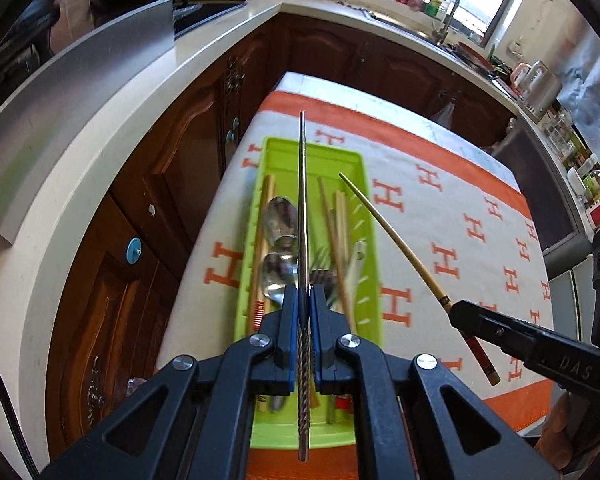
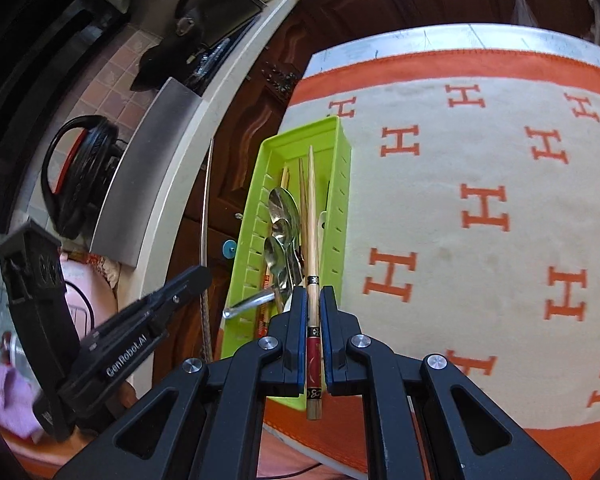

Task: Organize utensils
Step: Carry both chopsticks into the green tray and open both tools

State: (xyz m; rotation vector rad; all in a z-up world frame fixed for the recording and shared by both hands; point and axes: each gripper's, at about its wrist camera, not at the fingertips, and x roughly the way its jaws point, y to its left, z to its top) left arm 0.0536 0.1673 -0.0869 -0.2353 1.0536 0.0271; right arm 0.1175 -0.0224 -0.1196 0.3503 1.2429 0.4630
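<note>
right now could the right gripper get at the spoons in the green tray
Probably not yet. The right gripper is shut on a wooden chopstick, so it has no free jaws. The spoons lie uncovered in the green tray just ahead, so the path looks free once it lets go.

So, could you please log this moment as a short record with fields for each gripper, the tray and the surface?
left gripper: jaws shut on a metal chopstick, held above the tray
right gripper: jaws shut on a wooden chopstick with a red decorated end, pointing along the tray
tray: green, slotted walls, holds spoons, a fork and more wooden chopsticks
surface: cloth, cream with orange H pattern and orange border
tray position: near the cloth's edge, beside the dark wooden cabinets
</note>
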